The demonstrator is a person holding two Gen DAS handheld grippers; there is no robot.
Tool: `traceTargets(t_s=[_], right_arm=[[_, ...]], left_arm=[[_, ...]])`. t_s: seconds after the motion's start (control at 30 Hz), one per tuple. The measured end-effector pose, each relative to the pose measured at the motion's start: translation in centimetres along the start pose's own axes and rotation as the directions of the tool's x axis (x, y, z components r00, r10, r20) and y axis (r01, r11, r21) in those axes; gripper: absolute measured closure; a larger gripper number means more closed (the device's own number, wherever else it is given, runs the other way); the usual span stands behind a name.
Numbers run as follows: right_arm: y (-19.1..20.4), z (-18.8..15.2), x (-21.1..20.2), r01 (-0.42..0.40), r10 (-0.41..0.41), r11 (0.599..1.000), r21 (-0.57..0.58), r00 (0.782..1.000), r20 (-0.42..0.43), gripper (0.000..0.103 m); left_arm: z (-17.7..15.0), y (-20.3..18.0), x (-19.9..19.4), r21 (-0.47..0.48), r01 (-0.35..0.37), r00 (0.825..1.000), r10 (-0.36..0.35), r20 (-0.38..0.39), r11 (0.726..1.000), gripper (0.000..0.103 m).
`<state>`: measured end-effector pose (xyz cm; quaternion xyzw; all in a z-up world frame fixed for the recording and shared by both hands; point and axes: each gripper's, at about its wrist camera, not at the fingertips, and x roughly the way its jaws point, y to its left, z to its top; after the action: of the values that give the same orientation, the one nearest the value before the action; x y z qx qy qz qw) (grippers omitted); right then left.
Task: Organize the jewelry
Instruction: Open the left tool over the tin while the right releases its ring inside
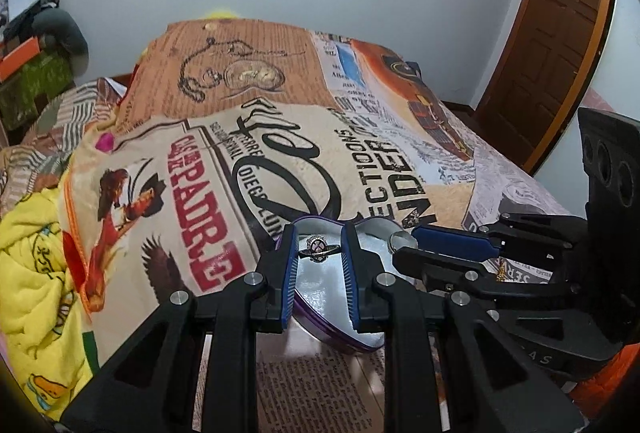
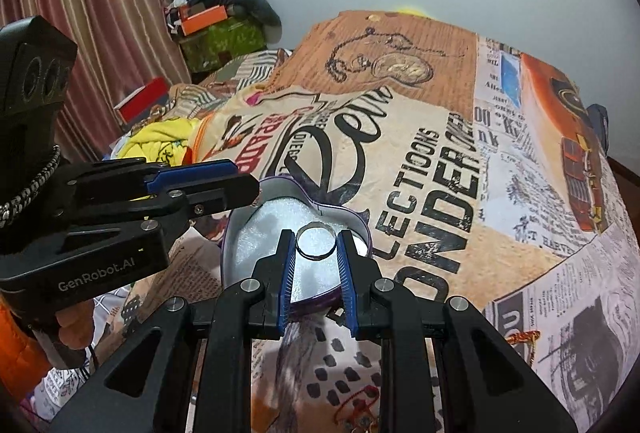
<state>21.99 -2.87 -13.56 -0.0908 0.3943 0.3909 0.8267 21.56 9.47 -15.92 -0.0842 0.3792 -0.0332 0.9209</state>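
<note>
Over the heart-shaped tin (image 1: 362,343) on the printed bedspread (image 1: 280,161), left gripper (image 1: 319,253) jaws pinching a gem-set ring (image 1: 318,248), right gripper (image 2: 316,245) jaws clasping a plain silver band (image 2: 315,243), both above the tin's pale lining.

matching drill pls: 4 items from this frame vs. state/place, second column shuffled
Items:
1. ornate ring
2. plain band ring
3. heart-shaped tin
4. gold trinket

States:
A. lies loose on the bedspread, right of the tin
B. held between the left gripper fingers
C. open on the bed, silver inside, purple rim
D. held between the right gripper fingers

Pairs: 1-B, 2-D, 3-C, 4-A
</note>
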Motion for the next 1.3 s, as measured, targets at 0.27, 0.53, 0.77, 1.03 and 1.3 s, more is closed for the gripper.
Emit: traceTargets(t_s=[0.27, 0.53, 0.77, 1.03, 1.3], right_arm=[[-0.1, 0.2, 1.4, 0.001, -0.001, 1.0, -0.004, 0.999, -0.046, 0.084], [0.3, 0.3, 2.1, 0.021, -0.023, 0.999, -0.029, 0.998, -0.062, 0.084], [0.9, 0.1, 2.5, 0.034, -0.039, 0.998, -0.056, 0.996, -0.078, 0.084], [1.2, 0.2, 1.8, 0.062, -0.067, 0.997, -0.055, 0.995, -0.08, 0.078], [0.7, -0.2, -1.3, 0.085, -0.086, 0.996, -0.018, 0.995, -0.048, 0.077]], left_arm=[[0.1, 0.3, 1.1, 0.003, 0.002, 0.999, -0.002, -0.033, 1.0, 0.083], [0.3, 0.2, 0.6, 0.02, -0.006, 0.999, 0.006, -0.035, 1.0, 0.083], [0.5, 0.7, -1.2, 0.019, -0.051, 0.999, 0.051, 0.001, 0.999, 0.076], [0.2, 1.6, -2.9, 0.007, -0.103, 0.995, 0.103, 0.006, 0.995, 0.073], [-0.4, 0.3, -4.5, 0.022, -0.115, 0.993, 0.115, 0.005, 0.993, 0.072]])
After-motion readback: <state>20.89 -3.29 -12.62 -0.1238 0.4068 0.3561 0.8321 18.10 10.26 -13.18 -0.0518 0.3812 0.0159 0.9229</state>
